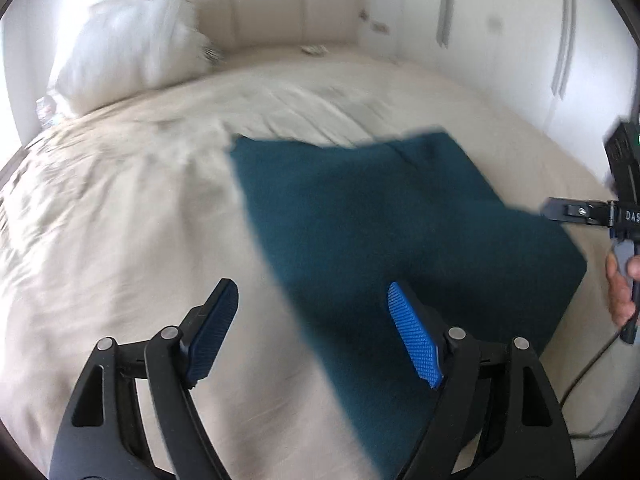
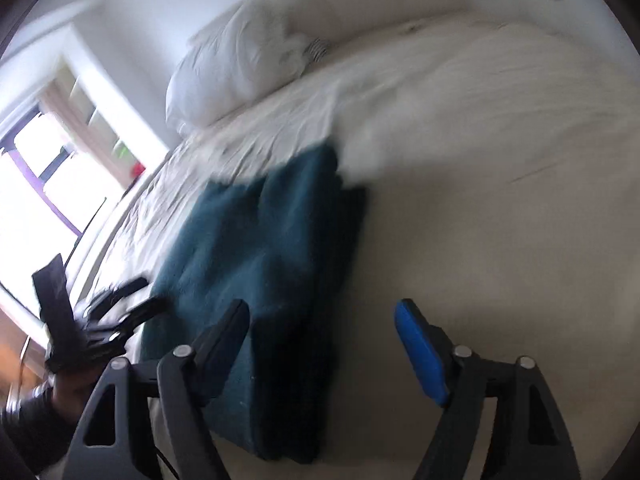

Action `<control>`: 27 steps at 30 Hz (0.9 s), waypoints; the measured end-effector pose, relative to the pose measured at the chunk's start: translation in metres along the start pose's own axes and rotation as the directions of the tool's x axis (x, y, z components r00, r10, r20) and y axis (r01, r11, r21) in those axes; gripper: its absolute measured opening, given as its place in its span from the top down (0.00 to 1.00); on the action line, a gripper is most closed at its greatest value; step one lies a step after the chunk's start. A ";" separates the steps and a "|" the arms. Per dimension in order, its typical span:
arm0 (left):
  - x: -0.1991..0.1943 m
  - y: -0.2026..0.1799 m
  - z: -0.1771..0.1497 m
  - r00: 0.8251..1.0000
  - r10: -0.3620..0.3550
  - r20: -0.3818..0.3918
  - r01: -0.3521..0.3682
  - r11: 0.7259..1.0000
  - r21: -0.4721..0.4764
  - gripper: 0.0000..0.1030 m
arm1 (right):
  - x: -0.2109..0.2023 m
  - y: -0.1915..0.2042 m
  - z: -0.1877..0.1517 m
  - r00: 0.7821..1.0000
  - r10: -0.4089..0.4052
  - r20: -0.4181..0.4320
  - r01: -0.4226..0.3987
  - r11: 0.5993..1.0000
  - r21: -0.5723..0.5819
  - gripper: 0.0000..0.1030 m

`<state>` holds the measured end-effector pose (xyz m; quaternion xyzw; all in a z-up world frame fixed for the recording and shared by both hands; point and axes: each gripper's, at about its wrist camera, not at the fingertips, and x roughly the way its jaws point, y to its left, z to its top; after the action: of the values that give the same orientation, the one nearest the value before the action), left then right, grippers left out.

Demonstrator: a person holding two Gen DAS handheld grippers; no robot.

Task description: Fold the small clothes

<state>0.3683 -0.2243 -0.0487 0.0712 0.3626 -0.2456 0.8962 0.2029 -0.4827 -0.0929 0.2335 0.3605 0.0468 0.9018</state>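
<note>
The teal garment lies flat on the cream bedsheet. My left gripper hangs over its near-left edge, my right gripper over its near-right edge; both spread apart, holding nothing.

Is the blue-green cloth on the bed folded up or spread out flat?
Folded, it seems. The teal cloth lies as a neat rectangle on the bed, with a layered edge showing. Blur hides how many folds.

One teal garment, one pillow, one bed
</note>
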 end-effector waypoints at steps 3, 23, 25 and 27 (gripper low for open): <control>0.007 0.022 0.009 0.995 -0.094 -0.039 0.088 0.986 -0.144 0.24 | -0.005 -0.007 0.012 1.000 0.017 -0.004 -0.017 0.998 0.054 0.21; 0.081 0.004 0.046 0.916 -0.240 -0.322 0.153 0.949 -0.275 0.56 | 0.106 0.025 0.033 0.933 -0.012 -0.359 0.034 0.998 0.054 0.59; 0.080 0.000 0.048 0.920 -0.216 -0.327 0.136 0.958 -0.251 0.61 | 0.102 0.035 0.034 0.938 -0.047 -0.344 0.059 0.998 0.024 0.69; 0.072 -0.006 0.052 0.927 -0.191 -0.322 0.120 0.966 -0.228 0.66 | 0.094 0.051 0.034 0.942 -0.100 -0.321 0.096 0.995 -0.031 0.75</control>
<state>0.4411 -0.2735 -0.0597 -0.0088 0.5400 -0.2618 0.7999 0.2995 -0.4272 -0.1076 0.1979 0.5137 0.0421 0.8338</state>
